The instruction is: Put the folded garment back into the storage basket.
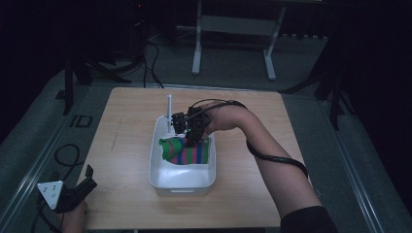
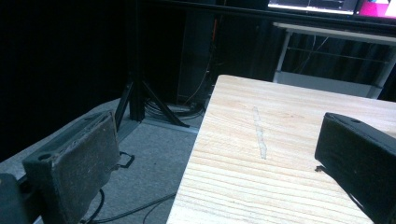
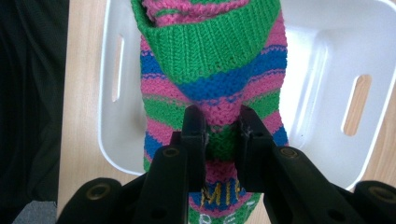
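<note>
High view: my right hand-held gripper [image 1: 190, 137] pinches a striped knit sock [image 1: 187, 151] over a white bin [image 1: 182, 180] at bench [image 1: 126, 121] centre; a white post [image 1: 169, 112] stands at the bin's 12 o'clock rim. My left hand-held gripper [image 1: 73, 191] idles at the bench's 7 o'clock corner.

Left gripper view: jaws wide apart, nothing between them, bare bench ahead.

Right gripper view: jaws clamped on a fold of the sock [image 3: 212, 74], bin [image 3: 327, 60] beneath.

Step, as I judge it: placing the sock in the bin. Next: lower, release, withdraw clear.
</note>
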Demonstrator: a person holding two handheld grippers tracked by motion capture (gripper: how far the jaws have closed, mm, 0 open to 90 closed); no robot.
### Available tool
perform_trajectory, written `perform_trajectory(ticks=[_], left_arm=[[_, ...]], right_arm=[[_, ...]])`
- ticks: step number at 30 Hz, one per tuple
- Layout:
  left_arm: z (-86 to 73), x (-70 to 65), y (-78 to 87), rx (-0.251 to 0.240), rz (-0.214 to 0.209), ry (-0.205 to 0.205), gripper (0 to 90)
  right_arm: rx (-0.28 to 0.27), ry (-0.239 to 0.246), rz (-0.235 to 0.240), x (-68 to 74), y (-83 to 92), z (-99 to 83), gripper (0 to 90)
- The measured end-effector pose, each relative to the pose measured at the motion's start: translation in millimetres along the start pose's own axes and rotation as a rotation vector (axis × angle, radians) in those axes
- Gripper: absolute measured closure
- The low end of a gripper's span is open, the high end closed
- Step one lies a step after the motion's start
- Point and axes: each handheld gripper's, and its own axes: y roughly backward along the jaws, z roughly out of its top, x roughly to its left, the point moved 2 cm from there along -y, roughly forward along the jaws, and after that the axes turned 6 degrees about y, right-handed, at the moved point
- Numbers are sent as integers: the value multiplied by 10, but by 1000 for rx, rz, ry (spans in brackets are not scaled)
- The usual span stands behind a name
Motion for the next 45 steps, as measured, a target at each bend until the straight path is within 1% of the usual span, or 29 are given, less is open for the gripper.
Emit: perform_trajectory(ticks=[2,4,5,8,9,10,11,12,14,15,16,17,20,22,23,25,27,28,30,35,38,42,43,45], left_arm=[[-1,-3,-2,1,0,-1,4],[-1,-5,-3,1,-2,-2,4],[-3,-9,-4,-3,-2,-5,4],[-3,-10,-4,-2,-3,-5,4],[-3,-10,-4,-2,-3,-5,4],[-3,-10,-5,-1,-5,-5,4],[-3,-10,-5,-1,-5,-5,4],[-3,-10,-6,-1,-5,-6,4],[-4,-13,-5,-2,-7,-6,4],[-4,-13,-5,-2,-7,-6,4],[-4,-13,-5,-3,-8,-7,4],[-4,-13,-5,-2,-8,-7,4],[-4,-12,-4,-2,-8,-7,4],[-4,-12,-4,-2,-9,-7,4],[-5,-13,-5,-3,-9,-8,4],[-5,-13,-6,-4,-10,-6,4],[-4,-8,-4,-3,-10,-5,4],[-4,-7,-3,-4,-9,-4,4],[-4,-7,-3,-3,-10,-4,4],[-5,-12,-4,-3,-12,-7,4],[-4,-9,-3,-3,-11,-5,4],[-5,-11,-4,-3,-12,-5,4],[-4,-9,-4,-3,-12,-5,4],[-5,-8,-3,-3,-12,-4,4]], right_arm=[[4,-6,1,-13,-55,-19,757],[4,-6,1,-13,-55,-19,757],[7,-18,11,-32,-168,-41,756],[10,-16,24,-49,-302,-60,756],[10,-16,24,-49,-302,-60,756],[22,-19,29,-59,-391,-75,756],[22,-19,29,-59,-391,-75,756],[27,-22,34,-75,-477,-90,756],[33,-28,38,-92,-566,-102,756],[33,-28,38,-92,-566,-102,756],[40,-33,47,-98,-658,-110,756],[41,-32,53,-103,-703,-115,756],[48,-39,59,-115,-832,-126,756],[48,-39,59,-115,-832,-126,756],[52,-41,59,-117,-874,-131,756],[56,-50,56,-134,-1027,-155,754],[62,-59,55,-135,-1099,-164,753],[62,-59,55,-135,-1099,-164,753],[73,-71,68,-128,-1189,-172,751],[85,-67,82,-110,-1294,-176,744],[83,-81,86,-114,-1323,-183,726],[72,-96,80,-127,-1316,-191,592],[65,-104,77,-128,-1292,-193,551],[48,-111,77,-127,-1215,-204,502]])
